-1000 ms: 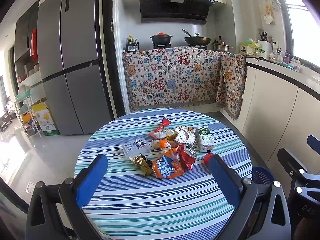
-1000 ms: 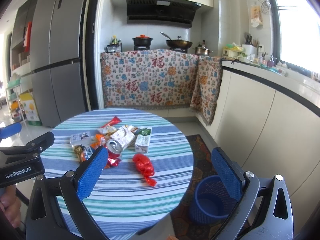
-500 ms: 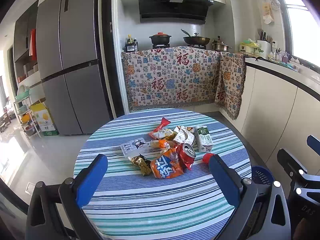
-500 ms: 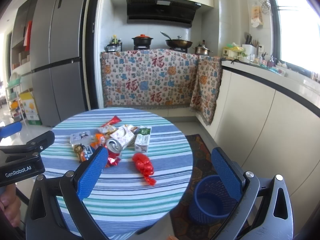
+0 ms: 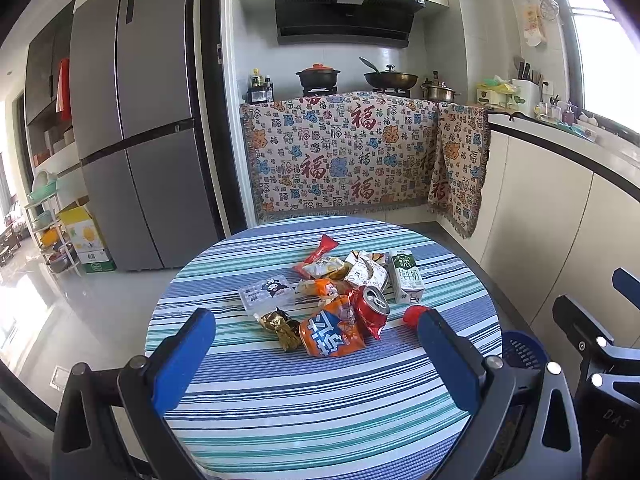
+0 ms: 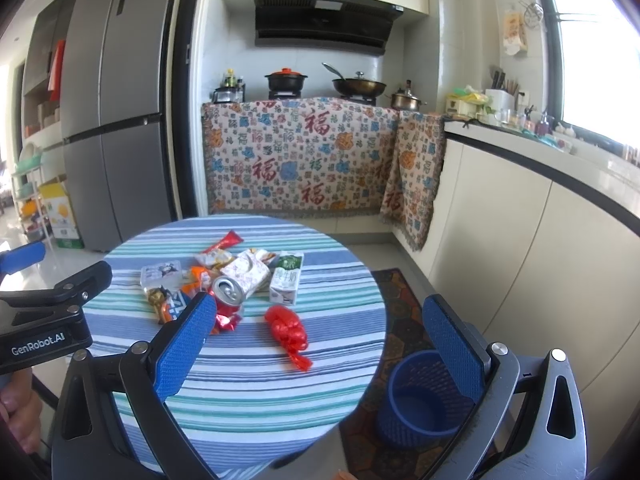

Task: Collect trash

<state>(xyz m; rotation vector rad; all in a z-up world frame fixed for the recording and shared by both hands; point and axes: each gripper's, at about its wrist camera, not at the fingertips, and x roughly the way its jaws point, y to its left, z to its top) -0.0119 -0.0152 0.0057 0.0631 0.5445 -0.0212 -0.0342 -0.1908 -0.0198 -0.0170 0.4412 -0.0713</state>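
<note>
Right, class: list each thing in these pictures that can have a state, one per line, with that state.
left hand-held gripper: open, empty
right hand-held gripper: open, empty
soda can: opened, lying on its side
milk carton: lying flat
blue waste basket: upright on the floor, looks empty
red wrapper: crumpled, apart from the pile
fridge: doors shut

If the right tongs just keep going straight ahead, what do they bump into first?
Probably the red crinkly wrapper lying alone on the striped table. It sits between the open right tongs and nearest them, though depth is hard to judge.
</note>
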